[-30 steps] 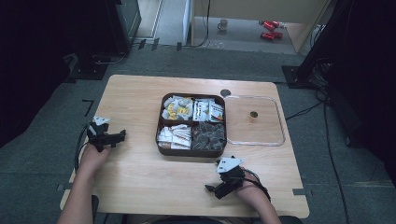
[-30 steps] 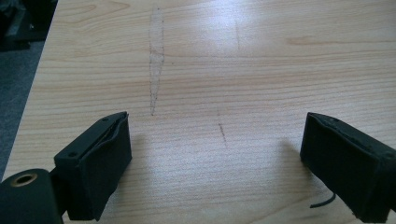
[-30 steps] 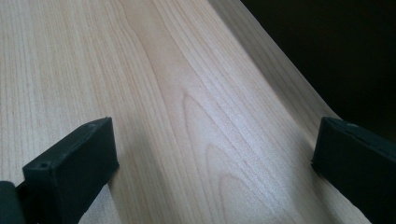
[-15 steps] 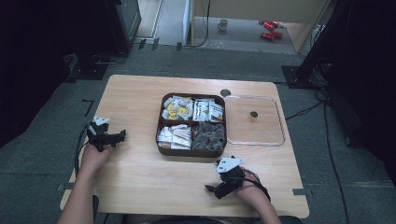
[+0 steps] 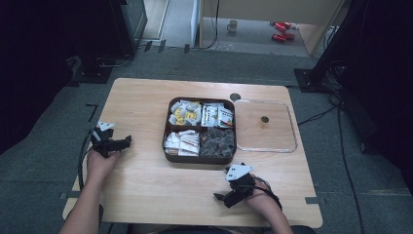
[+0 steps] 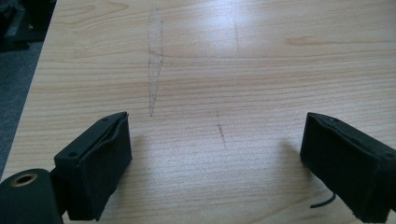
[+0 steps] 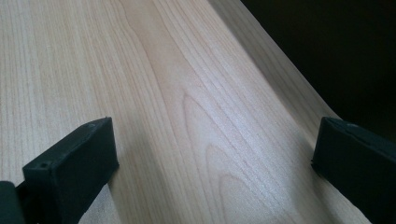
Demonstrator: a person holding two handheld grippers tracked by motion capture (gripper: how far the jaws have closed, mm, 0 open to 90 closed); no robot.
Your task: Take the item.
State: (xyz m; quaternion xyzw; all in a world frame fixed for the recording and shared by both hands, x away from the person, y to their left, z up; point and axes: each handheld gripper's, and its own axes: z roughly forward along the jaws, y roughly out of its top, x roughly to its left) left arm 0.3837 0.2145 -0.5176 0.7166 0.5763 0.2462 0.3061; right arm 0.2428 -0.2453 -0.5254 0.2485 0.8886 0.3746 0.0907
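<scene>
A dark brown box [image 5: 168, 152] with four compartments sits mid-table, holding white and yellow packets in three of them and dark pieces in the fourth. Its clear lid [image 5: 278, 146] lies to the right, flat on the wood. My left gripper [image 5: 127, 141] rests at the table's left edge, jaws wide apart over bare wood [image 6: 215, 140], holding nothing. Near the front edge my right gripper [image 5: 219, 197] lies low, also open over bare wood [image 7: 210, 154], nothing between its fingers.
The light wooden table [image 5: 146, 185] stands on grey carpet. A small dark round spot [image 5: 235, 96] marks the tabletop behind the box. Dark equipment and cables flank the table; a cup and red items lie on the floor far behind.
</scene>
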